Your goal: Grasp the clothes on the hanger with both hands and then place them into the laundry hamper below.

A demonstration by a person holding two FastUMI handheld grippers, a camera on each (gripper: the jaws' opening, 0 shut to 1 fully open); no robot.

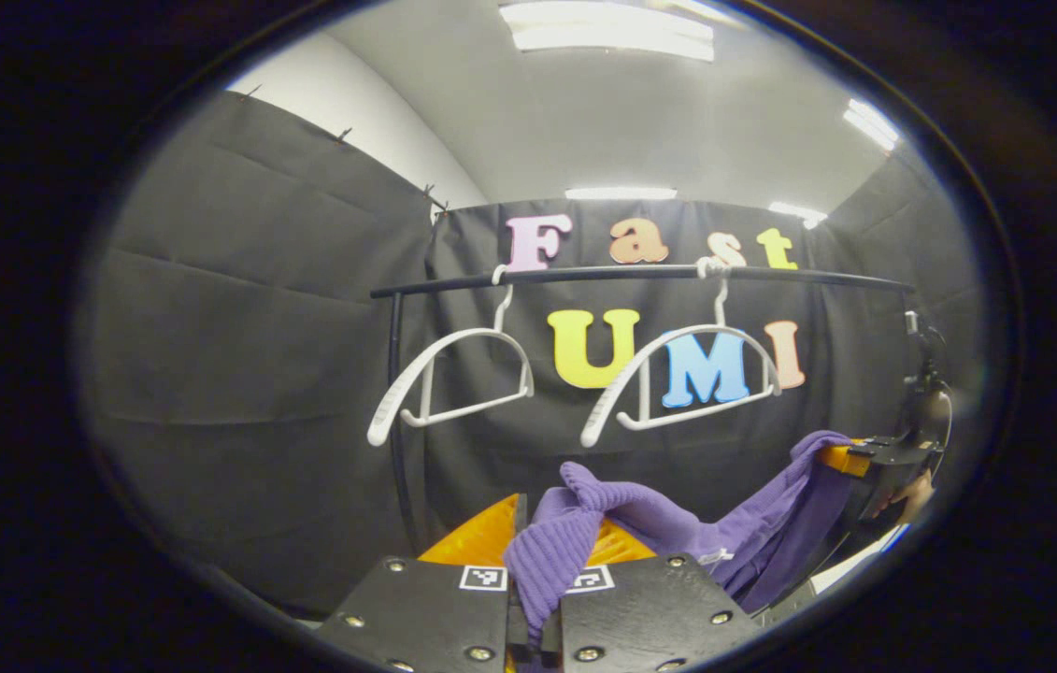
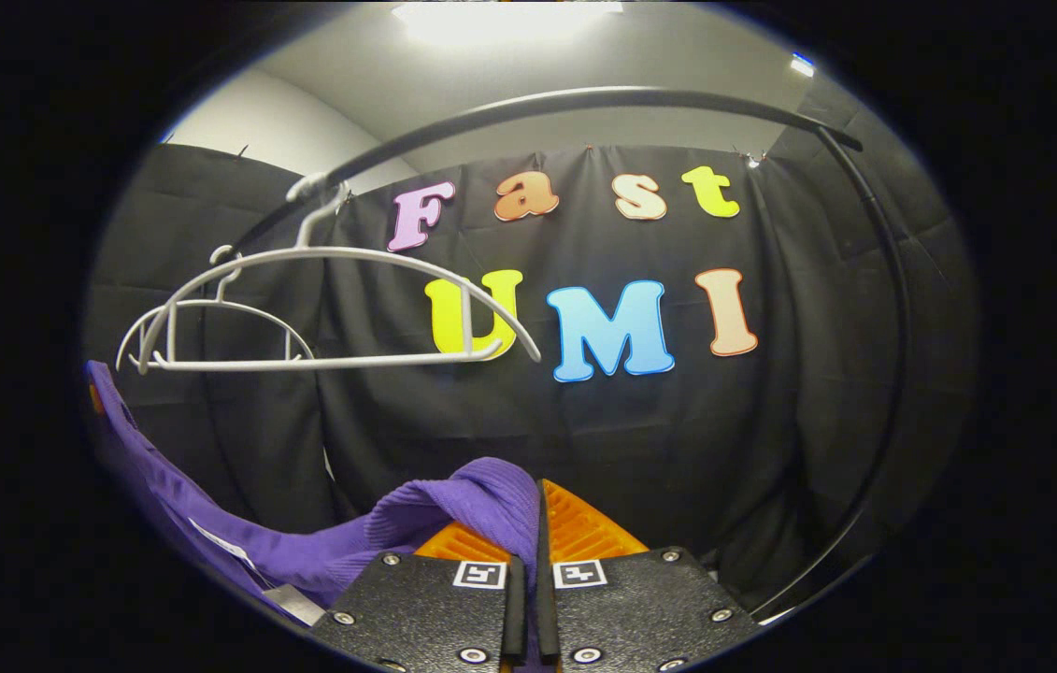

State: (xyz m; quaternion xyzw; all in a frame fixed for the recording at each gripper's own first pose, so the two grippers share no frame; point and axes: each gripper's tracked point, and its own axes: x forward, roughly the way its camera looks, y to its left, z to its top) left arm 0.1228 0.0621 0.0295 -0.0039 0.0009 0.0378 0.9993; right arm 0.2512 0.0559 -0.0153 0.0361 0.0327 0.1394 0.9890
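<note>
You have the purple sweater (image 1: 668,528) off the hangers and strung between your two grippers. In the left gripper view, the left gripper (image 1: 535,561) has its jaws clamped together on a bunched fold of ribbed knit, which spills down between them. Farther off to the right, the right gripper (image 1: 874,458) and the hand behind it hold the other end, with the cloth sagging in a loose swag between. In the right gripper view, the right gripper (image 2: 537,551) has its jaws pressed nearly together with a fold of the sweater (image 2: 453,509) pinched in the gap, the rest trailing away to the left.

Both white hangers (image 1: 453,374) hang bare on the black rail (image 1: 640,273), so the garment is clear of them. The hamper is below and out of sight.

Judging by the drape, the sweater is light, soft and limp; it will not hold a shape and will swing as you lower it. The knit looks grippy rather than slick, but each hold is on a thin fold, so it could slide out if tugged. Keep the two ends level and avoid pulling them apart. The thick ribbed edge is the surest place to hold.
</note>
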